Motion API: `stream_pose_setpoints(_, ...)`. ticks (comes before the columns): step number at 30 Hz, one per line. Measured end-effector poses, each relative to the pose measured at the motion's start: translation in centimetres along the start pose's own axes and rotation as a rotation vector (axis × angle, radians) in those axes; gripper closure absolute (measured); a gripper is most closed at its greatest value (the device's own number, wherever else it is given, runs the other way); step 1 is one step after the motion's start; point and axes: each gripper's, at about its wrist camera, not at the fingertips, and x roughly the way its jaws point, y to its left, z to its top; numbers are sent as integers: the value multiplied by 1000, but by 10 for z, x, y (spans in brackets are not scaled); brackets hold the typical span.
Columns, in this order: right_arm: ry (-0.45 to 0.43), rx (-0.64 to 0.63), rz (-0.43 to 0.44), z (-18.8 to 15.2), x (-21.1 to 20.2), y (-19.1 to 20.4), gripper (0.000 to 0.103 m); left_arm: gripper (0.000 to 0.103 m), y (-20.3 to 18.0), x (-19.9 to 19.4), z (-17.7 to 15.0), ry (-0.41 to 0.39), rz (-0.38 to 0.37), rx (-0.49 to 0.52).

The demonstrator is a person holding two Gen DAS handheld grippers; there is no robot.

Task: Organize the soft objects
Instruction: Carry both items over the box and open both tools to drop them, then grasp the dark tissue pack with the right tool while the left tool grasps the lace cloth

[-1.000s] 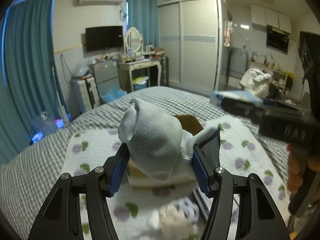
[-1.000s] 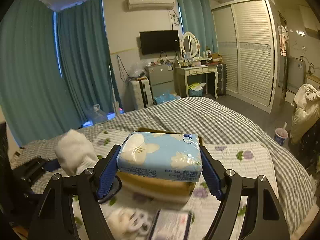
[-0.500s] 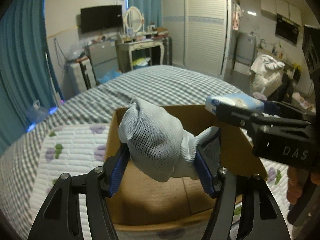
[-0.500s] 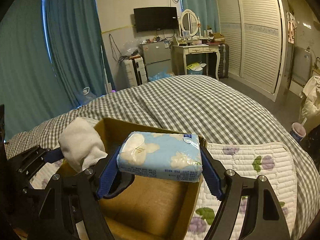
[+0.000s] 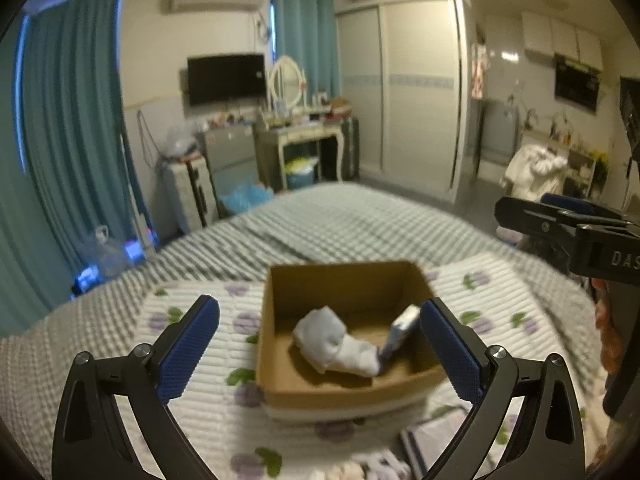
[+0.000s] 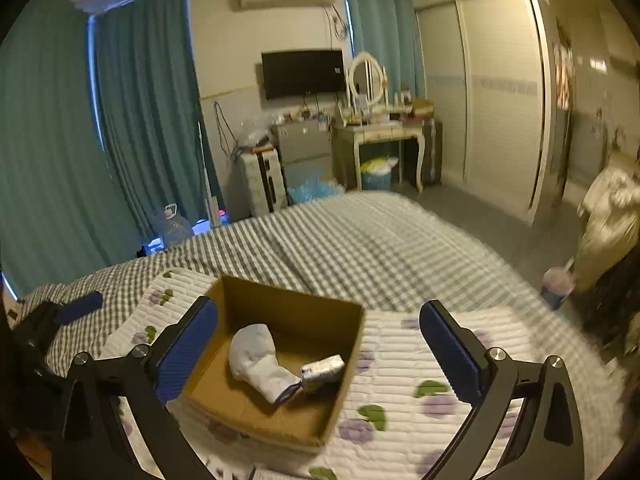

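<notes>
The left gripper (image 5: 320, 350) stands wide apart with nothing between its blue pads, and the right gripper (image 6: 318, 346) is the same, spread and empty. Both hang above the cardboard box (image 5: 280, 388), which sits on the flowered quilt (image 5: 192, 364) near the front edge of the bed (image 5: 340, 224).

Inside the box lies the white sock bundle (image 5: 332, 344), rolled and a little flattened, on the box floor toward the middle. Just beside it, touching its thin end, the tissue pack (image 6: 323, 367) leans against the right wall of the box.

I judge both things very light and soft. The sock will squash under the pads, so a hold across its thick rounded part should be the safest. The tissue pack has a smooth plastic skin and may slip; it is better taken across its two long flat faces.

At the front edge of the quilt, more small soft things (image 5: 352, 470) show, too blurred to name.
</notes>
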Motion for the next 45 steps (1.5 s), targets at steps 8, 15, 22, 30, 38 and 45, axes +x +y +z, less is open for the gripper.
stream_pose_setpoints(8,-13,-90,-7,-4,-114,28,0,0,-10,-100,-13,-67,66,5)
stream_pose_setpoints(15,89,-163,56,-74,-122,50,0,0,-11,-96,-65,6,92,-39)
stream_pose_setpoints(22,194,-154,61,-152,-53,50,0,0,-15,-52,-131,109,145,-73)
stream_pose_setpoints(30,353,-224,107,-218,10,55,1,1,-14,-15,-183,228,115,-98)
stream_pose_setpoints(38,447,-209,178,-243,36,51,1,1,-20,-4,-186,246,74,-76)
stream_pose_setpoints(45,433,-274,171,-250,32,57,10,15,-27,6,-186,281,52,-52)
